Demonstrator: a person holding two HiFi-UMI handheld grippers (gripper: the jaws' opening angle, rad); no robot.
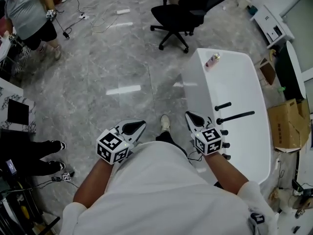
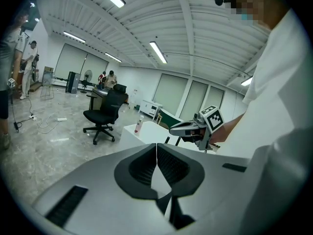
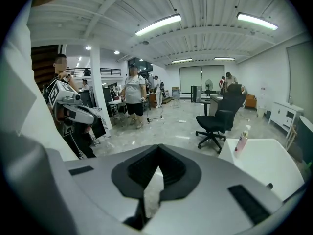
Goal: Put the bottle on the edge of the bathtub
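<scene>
Left tool point(image 2: 156, 147), right tool point(image 3: 157, 149) closed — slim pink-white bottle point(image 1: 212, 60) upright, far bathtub rim point(image 1: 200, 72)

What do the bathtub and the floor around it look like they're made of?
Bathtub: smooth white shell, probably acrylic or enamel, going by its even, seamless surface and rounded corners. Floor: polished grey stone or marble-look tile, judging by the cloudy veining and the bright, mirror-like reflections.

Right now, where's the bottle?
In the head view the bottle stands at upper right, on the far end of the bathtub, with the black chair just beyond it.
</scene>
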